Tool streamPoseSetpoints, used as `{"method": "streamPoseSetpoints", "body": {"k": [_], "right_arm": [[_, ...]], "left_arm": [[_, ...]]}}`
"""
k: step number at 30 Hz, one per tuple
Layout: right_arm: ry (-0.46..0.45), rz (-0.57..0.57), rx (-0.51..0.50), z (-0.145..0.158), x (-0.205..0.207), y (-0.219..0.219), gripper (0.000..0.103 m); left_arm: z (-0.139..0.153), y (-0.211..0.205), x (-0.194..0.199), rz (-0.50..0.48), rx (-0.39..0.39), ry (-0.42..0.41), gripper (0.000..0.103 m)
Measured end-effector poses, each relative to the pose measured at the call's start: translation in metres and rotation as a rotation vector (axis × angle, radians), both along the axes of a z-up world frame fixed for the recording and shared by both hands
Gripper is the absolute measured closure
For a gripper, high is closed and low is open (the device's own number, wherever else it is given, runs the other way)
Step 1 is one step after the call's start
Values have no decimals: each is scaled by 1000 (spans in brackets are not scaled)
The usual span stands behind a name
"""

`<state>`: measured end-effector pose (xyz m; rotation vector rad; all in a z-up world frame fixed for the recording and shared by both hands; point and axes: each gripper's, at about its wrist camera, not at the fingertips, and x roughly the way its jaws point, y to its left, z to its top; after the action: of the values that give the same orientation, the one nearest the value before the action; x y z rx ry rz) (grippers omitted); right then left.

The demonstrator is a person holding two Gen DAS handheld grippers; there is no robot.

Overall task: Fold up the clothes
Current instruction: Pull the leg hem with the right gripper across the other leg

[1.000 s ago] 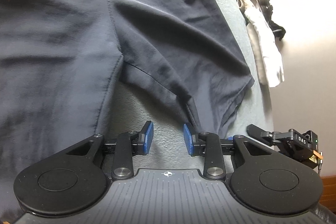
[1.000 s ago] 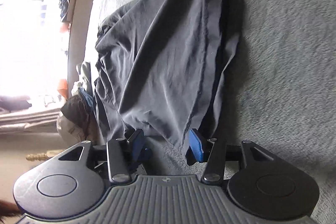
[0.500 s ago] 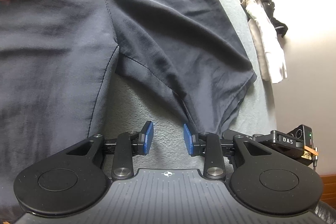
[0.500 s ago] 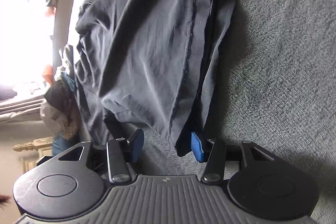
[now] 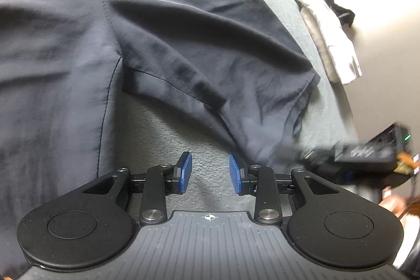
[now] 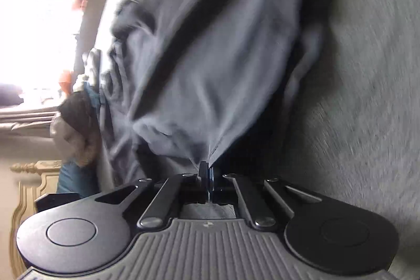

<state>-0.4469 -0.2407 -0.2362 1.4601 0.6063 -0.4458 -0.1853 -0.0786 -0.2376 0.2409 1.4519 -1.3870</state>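
Draping limply, the thin dark grey T-shirt (image 6: 210, 57) looked light and soft, its hem pinched in the closed right hand-held gripper (image 6: 207, 175) while the left hand-held gripper (image 5: 210, 171) gaped open beside the sleeve (image 5: 236, 85), best taken at its hem

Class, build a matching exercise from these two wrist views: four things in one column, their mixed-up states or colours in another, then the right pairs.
1 left gripper
2 right gripper
3 dark shirt
4 white garment

a pale, hanging off the far edge
b open, over bare grey cover
c shut on cloth
d spread on the grey cover

Pairs: 1-b, 2-c, 3-d, 4-a
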Motion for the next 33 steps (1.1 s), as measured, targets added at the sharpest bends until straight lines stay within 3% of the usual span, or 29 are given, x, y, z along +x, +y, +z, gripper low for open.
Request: {"method": "streamPoseSetpoints", "body": {"k": [3,6,13,19,20,23,28,30,32,33], "right_arm": [[-108,29,-94,35,-3,-14,103],[-109,107,-143,54,-1,-30,103],[69,245,10,6,12,-21,102],[174,270,55,-18,18,-1,99],[198,275,43,-18,18,0,95],[244,241,-16,-7,10,-3,85],[314,97,-233,37,-25,-34,83],[368,35,-327,51,-33,-58,74],[417,-17,-404,59,-35,-86,56],[441,-35,-437,60,-37,-98,54]], "left_arm": [[-1,2,0,-25,1,3,72],[-2,3,0,-37,6,5,72],[4,1,7,-50,-21,-19,72],[13,-17,13,-60,-75,-43,72],[13,-22,11,-68,-83,-50,72],[13,-39,4,-96,-107,-70,72],[-1,-55,-12,-124,-87,-61,72],[-8,-56,-19,-143,-68,-64,72],[-14,-56,-26,-166,-43,-72,72],[-16,-54,-29,-170,-43,-79,72]]}}
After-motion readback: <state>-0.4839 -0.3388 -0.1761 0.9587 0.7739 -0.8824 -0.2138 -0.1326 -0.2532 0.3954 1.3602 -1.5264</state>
